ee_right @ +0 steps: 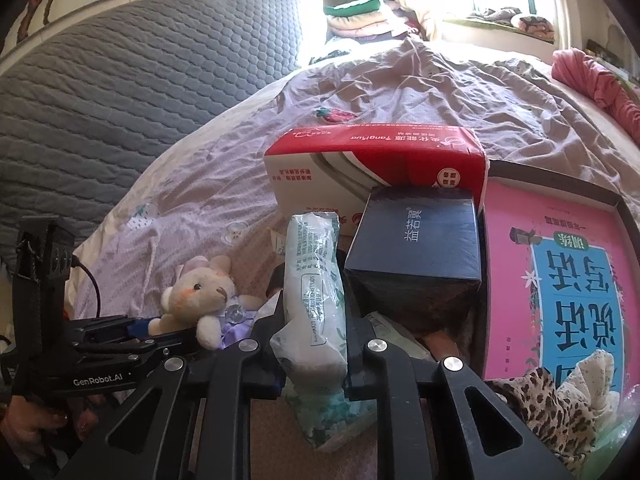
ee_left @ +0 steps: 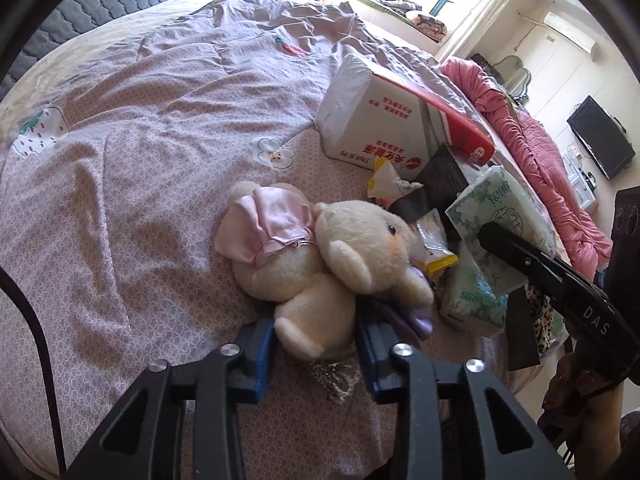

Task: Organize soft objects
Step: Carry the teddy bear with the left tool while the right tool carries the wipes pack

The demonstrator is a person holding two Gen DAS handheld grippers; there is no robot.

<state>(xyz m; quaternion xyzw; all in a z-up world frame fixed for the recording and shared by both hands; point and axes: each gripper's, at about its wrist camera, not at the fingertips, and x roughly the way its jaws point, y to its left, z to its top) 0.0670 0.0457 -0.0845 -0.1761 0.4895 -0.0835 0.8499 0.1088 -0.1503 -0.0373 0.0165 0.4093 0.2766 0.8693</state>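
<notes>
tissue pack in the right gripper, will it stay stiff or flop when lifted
The tissue pack probably sags a little: its plastic wrap already dents where the right gripper pinches it. It looks light. The glossy wrap might slide, so a firm squeeze seems wise.

Quick count of the bed clutter. One plush bunny (ee_left: 320, 256), cream, in a pink dress. Two green tissue packs (ee_left: 500, 216) in the left wrist view, stacked one over the other. One big red-and-white tissue pack (ee_right: 372, 168). One dark blue box (ee_right: 416, 248). One pink book (ee_right: 560, 280) in a tray. One leopard-print cloth (ee_right: 548, 408). One pink quilt (ee_left: 532, 136) at the bed's edge. A few small snack wrappers, maybe two or three, hard to count properly.
</notes>
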